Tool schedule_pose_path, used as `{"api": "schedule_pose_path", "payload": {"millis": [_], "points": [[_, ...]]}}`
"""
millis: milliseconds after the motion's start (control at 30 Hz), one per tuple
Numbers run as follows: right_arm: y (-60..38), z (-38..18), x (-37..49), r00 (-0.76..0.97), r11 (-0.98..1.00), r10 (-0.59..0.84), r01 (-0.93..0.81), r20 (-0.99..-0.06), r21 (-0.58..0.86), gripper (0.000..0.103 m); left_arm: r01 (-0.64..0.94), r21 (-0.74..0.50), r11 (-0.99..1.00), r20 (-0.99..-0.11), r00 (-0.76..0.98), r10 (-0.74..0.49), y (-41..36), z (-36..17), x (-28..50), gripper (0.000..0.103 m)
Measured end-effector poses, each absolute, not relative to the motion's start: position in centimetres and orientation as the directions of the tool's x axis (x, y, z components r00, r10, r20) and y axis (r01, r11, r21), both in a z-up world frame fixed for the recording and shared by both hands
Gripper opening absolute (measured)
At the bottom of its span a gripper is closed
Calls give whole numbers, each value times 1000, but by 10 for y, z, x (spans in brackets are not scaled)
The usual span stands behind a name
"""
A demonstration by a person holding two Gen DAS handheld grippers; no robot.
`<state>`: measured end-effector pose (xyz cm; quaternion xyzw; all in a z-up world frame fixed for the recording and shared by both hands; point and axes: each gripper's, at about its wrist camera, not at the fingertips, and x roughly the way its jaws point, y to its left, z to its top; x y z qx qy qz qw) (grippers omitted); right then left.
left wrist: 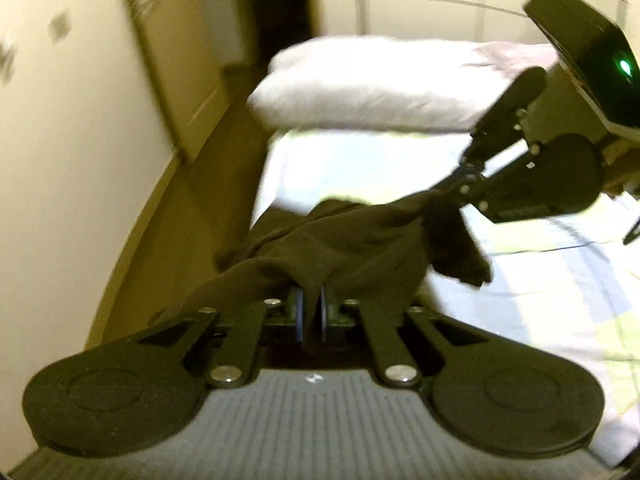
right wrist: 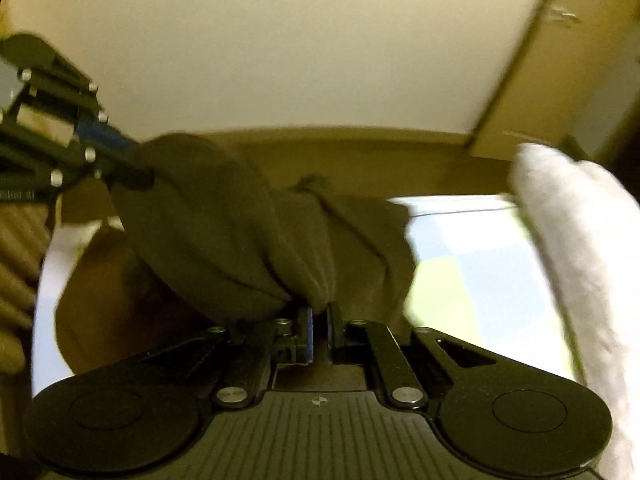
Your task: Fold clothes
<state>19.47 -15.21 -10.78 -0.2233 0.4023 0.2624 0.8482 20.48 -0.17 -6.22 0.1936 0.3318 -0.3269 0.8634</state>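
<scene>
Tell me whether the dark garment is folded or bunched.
Bunched: the dark garment hangs in loose folds between left gripper and right gripper.

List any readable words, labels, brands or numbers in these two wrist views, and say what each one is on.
None can be read.
Small crosshair mark, on the right hand-held gripper's body: a symbol, not text.
Faint marking on the other hand-held gripper's arm: too blurred to read.
Dark garment and pillow: no print visible.

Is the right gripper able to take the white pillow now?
Probably not as things stand. The right gripper is shut on the dark garment, as is the left gripper. The pillow lies close beside it, with nothing between, but the jaws are occupied.
</scene>
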Motion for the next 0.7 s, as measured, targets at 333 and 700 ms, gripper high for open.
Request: {"api": "schedule_pose_path", "payload": {"millis": [333, 700], "points": [[-313, -40, -15, 643, 904, 60, -360, -763, -232, 4, 933, -13, 359, -691, 251, -678, -180, -37, 1, 5], [-492, -80, -269, 419, 952, -304, 103, -856, -288, 4, 961, -267, -68, -734, -249, -632, -337, -83, -165, 22]]}}
